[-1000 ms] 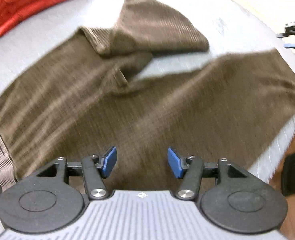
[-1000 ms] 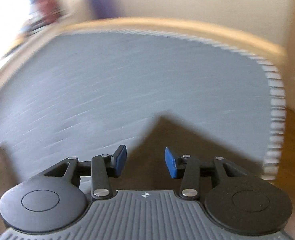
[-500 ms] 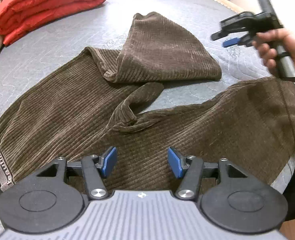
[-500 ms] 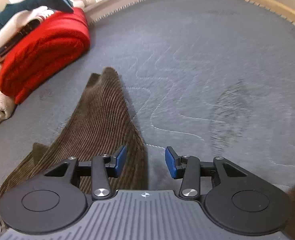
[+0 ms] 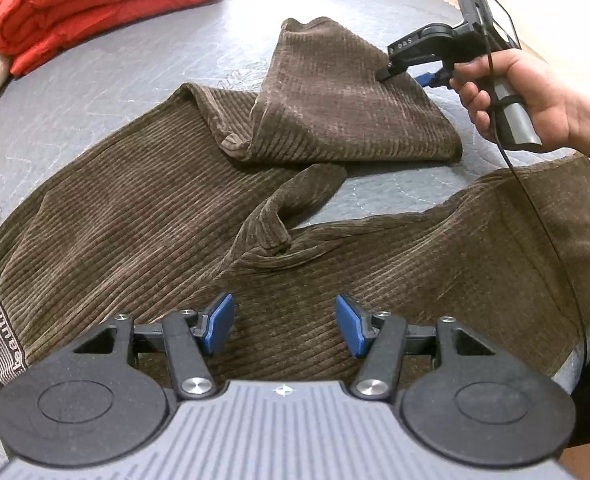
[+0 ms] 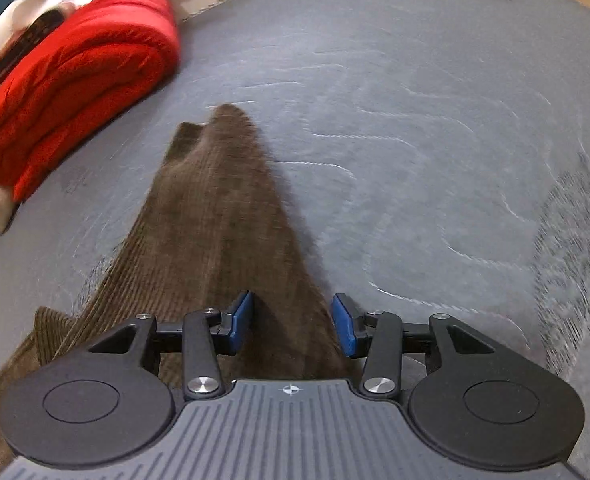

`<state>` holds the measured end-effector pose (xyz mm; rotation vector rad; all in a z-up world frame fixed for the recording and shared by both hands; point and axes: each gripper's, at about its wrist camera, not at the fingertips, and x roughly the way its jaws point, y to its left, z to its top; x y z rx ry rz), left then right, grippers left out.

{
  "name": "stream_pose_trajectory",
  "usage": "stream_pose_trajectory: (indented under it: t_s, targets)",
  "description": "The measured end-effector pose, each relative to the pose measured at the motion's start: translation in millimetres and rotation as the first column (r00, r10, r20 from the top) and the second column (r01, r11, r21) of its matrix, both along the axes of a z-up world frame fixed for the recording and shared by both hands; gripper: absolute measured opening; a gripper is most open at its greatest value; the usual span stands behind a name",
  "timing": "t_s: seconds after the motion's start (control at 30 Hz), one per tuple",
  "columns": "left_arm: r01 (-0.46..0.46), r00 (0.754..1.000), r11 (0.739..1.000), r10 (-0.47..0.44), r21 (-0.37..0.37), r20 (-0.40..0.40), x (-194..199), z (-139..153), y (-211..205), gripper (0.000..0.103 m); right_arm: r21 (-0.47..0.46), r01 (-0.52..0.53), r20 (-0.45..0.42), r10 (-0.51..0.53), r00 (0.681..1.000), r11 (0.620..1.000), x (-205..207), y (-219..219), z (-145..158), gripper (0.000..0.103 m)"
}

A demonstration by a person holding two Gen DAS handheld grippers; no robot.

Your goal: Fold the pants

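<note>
Mattress (image 5: 107, 92): grey, quilted with wavy stitching; everything else lies on it.
Pants (image 5: 143, 216): brown corduroy, spread across the near part of the mattress. One leg runs off to the right edge of the left wrist view. The other leg is doubled back on itself into a loose flap at the far side. A rumpled fold sits at the crotch. The waistband with printed lettering is at the far left edge.
Blanket (image 5: 95, 0): red, folded, lying at the far left of the mattress, well apart from the pants, with pale bedding beside it.
Right hand (image 5: 535, 96): wrapped around its gripper's handle, above the doubled-back leg.
Left gripper (image 5: 283, 326): hovers above the seat area of the pants, blue pads spread, nothing between them.
Right gripper (image 6: 291, 322): over the right edge of the doubled-back leg; jaws opening, corduroy below the gap, pads not pressing on it.
</note>
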<state>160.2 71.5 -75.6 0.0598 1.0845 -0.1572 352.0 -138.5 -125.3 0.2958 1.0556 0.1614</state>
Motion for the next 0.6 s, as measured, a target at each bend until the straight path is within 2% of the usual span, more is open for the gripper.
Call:
stream_pose_trajectory:
  t_s: [0.1, 0.17, 0.23, 0.37, 0.43, 0.5, 0.53, 0.6]
  targets:
    - [-0.003, 1.0, 1.0, 0.003, -0.006, 0.004, 1.7, 1.4, 1.5, 0.062, -0.022, -0.066, 0.03, 0.067, 0.997, 0.998, -1.1, 16.0, 6.1, 0.045]
    - [-0.002, 1.0, 1.0, 0.002, -0.009, 0.011, 1.8, 3.3, 1.6, 0.062, -0.009, -0.114, 0.055, 0.115, 0.992, 0.993, -4.5, 22.9, 14.9, 0.028]
    - [-0.001, 1.0, 1.0, 0.001, -0.008, 0.018, 0.9, 4.3, 1.5, 0.062, 0.024, -0.162, 0.079, 0.159, 0.984, 0.987, -8.3, 27.8, 27.4, 0.015]
    - [0.002, 1.0, 1.0, -0.002, -0.004, 0.024, -0.8, 5.2, 2.5, 0.062, 0.127, -0.239, 0.183, 0.214, 0.96, 0.963, -25.5, 28.3, 72.7, 0.012]
    - [0.001, 1.0, 1.0, -0.001, -0.005, 0.029, -1.7, 6.2, 3.3, 0.062, 0.209, -0.2, 0.236, 0.149, 0.96, 0.957, -35.6, 14.0, 99.7, 0.012]
    - [-0.001, 0.999, 1.0, 0.001, -0.009, 0.037, -3.0, 7.6, 3.9, 0.062, 0.294, -0.092, 0.299, -0.001, 0.954, 0.952, -51.6, -14.5, 130.7, 0.011]
    - [0.0, 0.999, 1.0, 0.001, -0.011, 0.042, -3.6, 8.5, 3.5, 0.062, 0.308, 0.003, 0.341, -0.113, 0.933, 0.951, -63.6, -32.1, 145.9, 0.011]
    - [0.004, 0.999, 1.0, -0.004, -0.011, 0.047, -4.8, 8.4, 1.9, 0.062, 0.332, 0.242, 0.385, -0.365, 0.848, 0.912, -86.6, -73.9, 167.2, 0.011]
